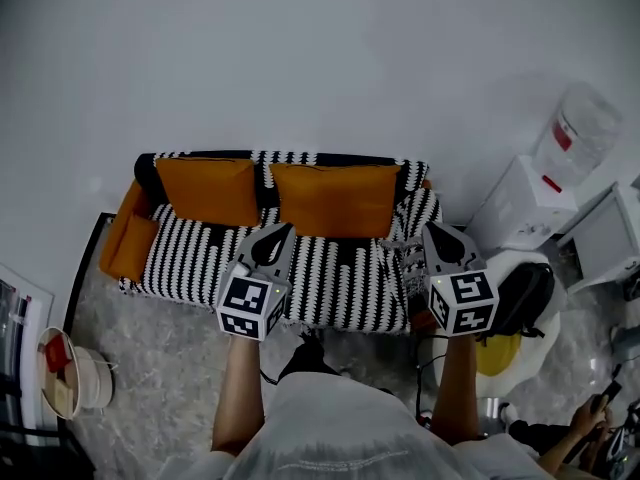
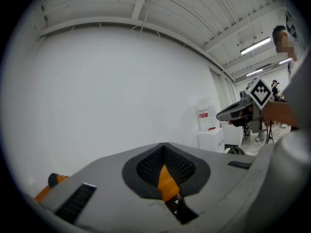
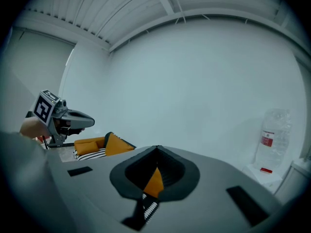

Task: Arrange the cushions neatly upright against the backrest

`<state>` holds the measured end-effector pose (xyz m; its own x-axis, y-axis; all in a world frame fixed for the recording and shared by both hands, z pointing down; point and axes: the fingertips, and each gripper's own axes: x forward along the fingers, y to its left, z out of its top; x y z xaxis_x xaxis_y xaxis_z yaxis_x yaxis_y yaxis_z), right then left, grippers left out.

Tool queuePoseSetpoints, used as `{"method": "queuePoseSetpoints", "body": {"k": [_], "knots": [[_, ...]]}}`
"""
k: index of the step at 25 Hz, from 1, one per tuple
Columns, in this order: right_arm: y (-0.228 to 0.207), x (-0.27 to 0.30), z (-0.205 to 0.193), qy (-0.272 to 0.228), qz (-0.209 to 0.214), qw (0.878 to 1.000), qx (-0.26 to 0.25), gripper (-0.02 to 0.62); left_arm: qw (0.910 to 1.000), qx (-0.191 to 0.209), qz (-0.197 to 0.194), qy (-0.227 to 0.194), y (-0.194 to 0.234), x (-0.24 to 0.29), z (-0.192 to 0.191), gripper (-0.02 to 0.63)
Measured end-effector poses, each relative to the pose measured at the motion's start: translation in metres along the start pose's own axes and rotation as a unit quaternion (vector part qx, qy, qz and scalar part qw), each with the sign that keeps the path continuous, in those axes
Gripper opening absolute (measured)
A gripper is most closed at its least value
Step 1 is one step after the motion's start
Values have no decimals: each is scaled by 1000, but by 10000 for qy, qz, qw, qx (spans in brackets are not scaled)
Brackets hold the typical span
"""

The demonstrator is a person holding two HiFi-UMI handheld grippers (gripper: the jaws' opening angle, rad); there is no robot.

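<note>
Two orange cushions (image 1: 208, 190) stand seemingly upright on the striped sofa (image 1: 330, 278), seen whole only in the head view; left gripper (image 1: 281, 231) and right gripper (image 1: 431, 230) jaws together, empty.

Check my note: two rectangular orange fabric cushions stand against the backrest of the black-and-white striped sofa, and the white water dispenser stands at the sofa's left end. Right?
Wrong on the side: the head view shows the white water dispenser at the right end of the black-and-white striped sofa. The two rectangular orange fabric cushions do stand against its backrest.
</note>
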<state>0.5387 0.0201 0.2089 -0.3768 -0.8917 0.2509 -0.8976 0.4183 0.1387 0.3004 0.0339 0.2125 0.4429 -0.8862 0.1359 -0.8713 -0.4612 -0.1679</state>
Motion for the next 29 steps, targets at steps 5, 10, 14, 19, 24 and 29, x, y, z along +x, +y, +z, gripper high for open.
{"method": "queuePoseSetpoints", "body": {"k": [5,10,14,19,24,29], "knots": [[14,-9,3,-13,146,9998,-140,3,9999,33,-16,-95,-8,-7,10,19],[21,-12,4,-24,202,9996,-195,3,9999,42,-15,-142,-14,-13,15,20],[19,-16,2,-33,147,9997,-177,3,9998,32,9,-175,-14,-16,15,20],[19,-17,-2,-9,105,9998,-143,3,9998,92,-46,-170,-16,-16,15,20],[18,-13,-7,58,100,9998,-130,3,9999,69,-55,-121,-13,-13,11,20],[17,-6,-10,108,121,9997,-164,3,9999,72,-113,-62,-11,-5,7,20]]}}
